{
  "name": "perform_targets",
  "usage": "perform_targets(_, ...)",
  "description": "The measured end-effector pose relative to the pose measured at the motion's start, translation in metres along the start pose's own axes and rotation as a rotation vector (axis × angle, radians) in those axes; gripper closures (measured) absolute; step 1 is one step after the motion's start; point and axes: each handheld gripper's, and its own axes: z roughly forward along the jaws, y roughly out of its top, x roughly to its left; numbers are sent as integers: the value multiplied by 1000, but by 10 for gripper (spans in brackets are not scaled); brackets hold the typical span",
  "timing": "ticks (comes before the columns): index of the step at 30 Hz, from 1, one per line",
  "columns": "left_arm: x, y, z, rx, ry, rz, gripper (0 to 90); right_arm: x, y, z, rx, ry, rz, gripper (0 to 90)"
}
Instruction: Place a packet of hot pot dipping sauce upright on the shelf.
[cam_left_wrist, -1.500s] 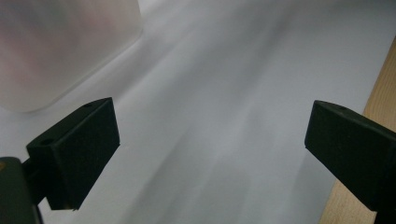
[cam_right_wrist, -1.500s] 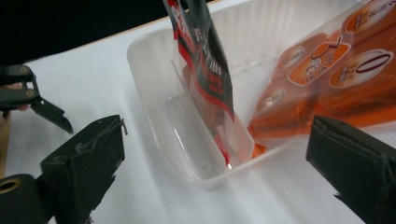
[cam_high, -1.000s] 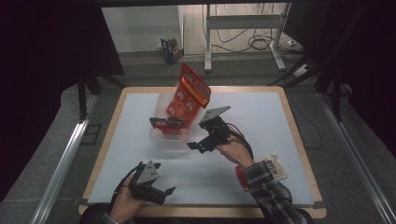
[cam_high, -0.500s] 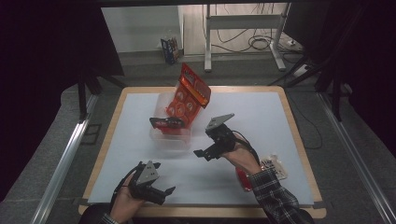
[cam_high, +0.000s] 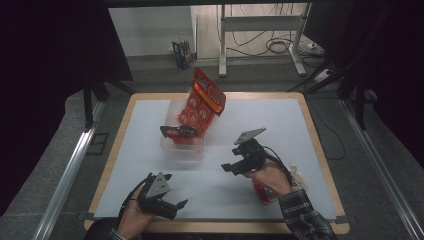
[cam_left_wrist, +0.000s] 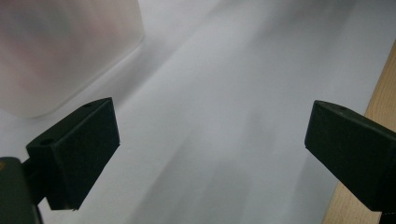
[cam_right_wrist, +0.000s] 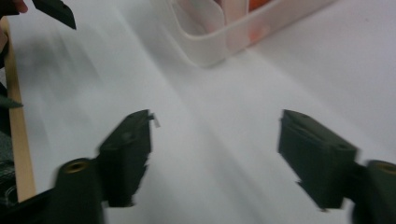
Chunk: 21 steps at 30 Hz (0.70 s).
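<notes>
I have the right gripper (cam_high: 231, 167) out over the bare white table cover (cam_high: 280, 125), right of centre, with its jaws wide apart and nothing between them; in the right gripper view both black jaws (cam_right_wrist: 215, 154) frame plain white surface. The clear plastic bin (cam_high: 181, 142) sits beyond and to the left of those jaws, near but apart from them, and in the right gripper view its rounded corner (cam_right_wrist: 219, 44) shows at the far top with orange showing through the wall. A red blister pack (cam_high: 202, 102) stands tilted in the bin, its top leaning out over the far right rim, with round items under clear bubbles. A smaller dark and red item (cam_high: 176, 132) lies across the bin's left side. There is printing on the red pack, but it is too small for me to read. My left gripper (cam_high: 175, 207) rests low at the near left edge of the table, its jaws spread and empty as well; in the left gripper view the bin's frosted wall (cam_left_wrist: 60, 51) is at the far left, well clear of the jaws, and the wooden table edge (cam_left_wrist: 380, 100) runs along the right. A red object (cam_high: 262, 192) lies under my right hand, mostly hidden.
</notes>
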Motion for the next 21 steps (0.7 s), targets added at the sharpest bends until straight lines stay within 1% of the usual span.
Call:
perform_targets(1,0,0,0,0,0,0,29,0,0,0,0,0,0,298)
perform_targets(2,0,0,0,-1,0,1,29,-1,-3,-3,1,-2,8,329)
perform_targets(3,0,0,0,-2,0,2,29,-2,-6,-7,2,-12,16,359)
perform_targets(4,0,0,0,-3,0,2,29,-4,-12,-15,12,-42,25,422)
perform_targets(5,0,0,0,-2,0,3,29,-4,-12,-15,12,-42,25,422)
perform_targets(6,0,0,0,-2,1,4,29,-7,-18,-23,14,-63,26,488)
perform_targets(7,-1,0,0,-1,1,5,29,-7,-18,-23,14,-63,26,488)
perform_targets(8,-1,0,0,-2,2,6,29,-10,-24,-31,19,-102,35,549)
perform_targets(12,-1,1,0,-1,3,9,29,-14,-37,-46,20,-153,52,689)
perform_targets(13,-1,1,0,-3,3,7,29,-14,-37,-46,20,-153,52,689)
perform_targets(14,-1,1,0,-3,3,8,29,-15,-41,-49,27,-168,61,717)
perform_targets(15,-2,1,0,-3,3,10,29,-16,-45,-53,32,-188,66,750)
perform_targets(16,-2,1,0,-2,3,12,30,-19,-53,-59,42,-224,79,796)
perform_targets(17,-2,1,0,-2,3,12,30,-19,-53,-59,42,-224,79,796)
perform_targets(18,-2,1,0,-1,4,15,30,-22,-62,-65,43,-246,100,831)
perform_targets(19,-2,1,0,-2,4,15,29,-24,-66,-68,42,-256,110,841)
perform_targets(20,-2,1,0,-2,4,15,29,-24,-66,-68,42,-256,110,841)
perform_targets(21,-2,1,0,-3,4,16,29,-26,-69,-71,40,-270,117,850)
